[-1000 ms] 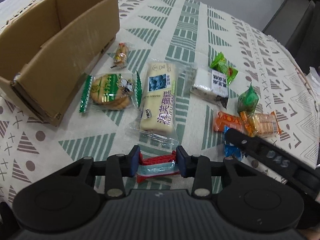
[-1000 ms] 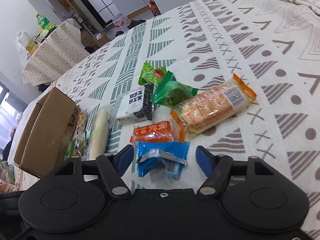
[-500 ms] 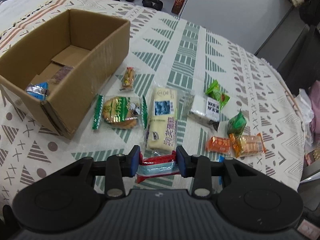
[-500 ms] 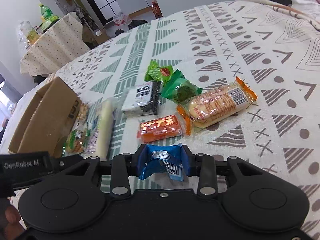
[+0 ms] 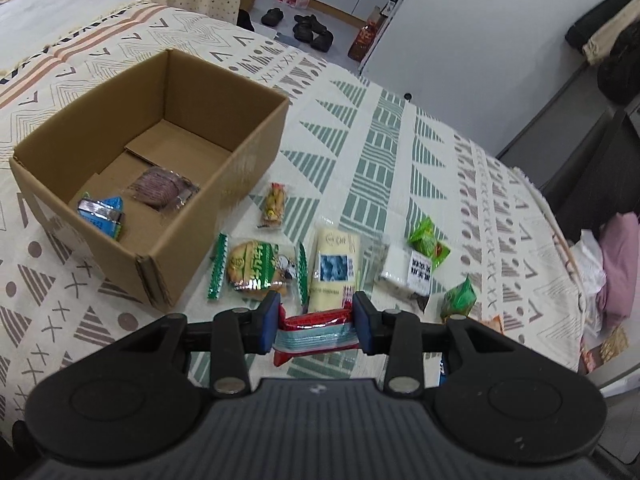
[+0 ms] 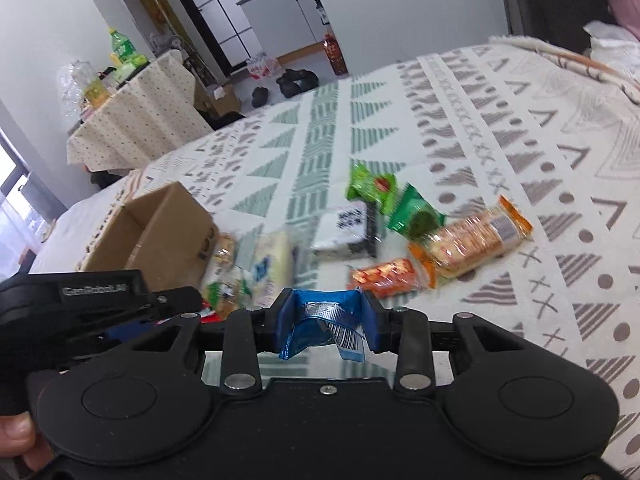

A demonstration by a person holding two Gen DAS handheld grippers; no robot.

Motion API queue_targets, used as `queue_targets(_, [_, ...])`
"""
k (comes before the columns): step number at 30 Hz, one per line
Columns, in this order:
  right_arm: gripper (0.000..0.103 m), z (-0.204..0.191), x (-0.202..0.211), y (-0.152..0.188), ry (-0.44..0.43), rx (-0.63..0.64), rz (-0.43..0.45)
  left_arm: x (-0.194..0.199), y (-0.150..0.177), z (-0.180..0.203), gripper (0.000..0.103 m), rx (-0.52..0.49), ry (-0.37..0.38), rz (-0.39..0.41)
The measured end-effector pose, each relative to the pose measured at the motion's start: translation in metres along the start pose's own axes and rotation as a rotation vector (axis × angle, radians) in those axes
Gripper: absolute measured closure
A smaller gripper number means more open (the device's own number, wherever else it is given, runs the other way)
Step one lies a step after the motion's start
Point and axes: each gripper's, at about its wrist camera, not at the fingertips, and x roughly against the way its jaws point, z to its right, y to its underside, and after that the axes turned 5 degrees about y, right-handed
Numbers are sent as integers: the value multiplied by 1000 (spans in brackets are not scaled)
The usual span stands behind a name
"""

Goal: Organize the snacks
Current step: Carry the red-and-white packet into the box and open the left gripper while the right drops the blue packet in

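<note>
My left gripper [image 5: 316, 326] is shut on a red snack packet [image 5: 316, 334] and holds it above the patterned cloth. Ahead and to the left stands an open cardboard box [image 5: 240, 160] with a blue packet [image 5: 102, 214] and a brown biscuit pack [image 5: 160, 190] inside. My right gripper [image 6: 326, 320] is shut on a crumpled blue packet [image 6: 324, 322], lifted off the cloth. Loose snacks lie between: a green biscuit pack [image 5: 256, 270], a long cream cake pack [image 5: 334, 270], a white and black pack [image 6: 350, 226], green packets [image 6: 372, 188], an orange packet [image 6: 384, 276] and a cracker pack [image 6: 470, 244].
The left gripper's body [image 6: 92, 304] and a hand [image 6: 18, 436] show at the lower left of the right wrist view. A small yellow snack [image 5: 274, 204] lies beside the box. Beyond the bed are shoes [image 5: 308, 28], a draped table with bottles [image 6: 128, 120] and a pink cloth [image 5: 618, 264].
The right gripper closed on the blue packet and lifted it. The left gripper rose with the red packet, so the inside of the box came into view.
</note>
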Motion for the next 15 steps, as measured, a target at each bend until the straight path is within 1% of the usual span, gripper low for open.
queue_targets(8, [69,-34,7,-14,-17,50,36,15,-17,-17,65,41,24,51])
queue_targets(15, [69,-67,5,-23,-35,81,54,28,-35,-41,65,91,19,105])
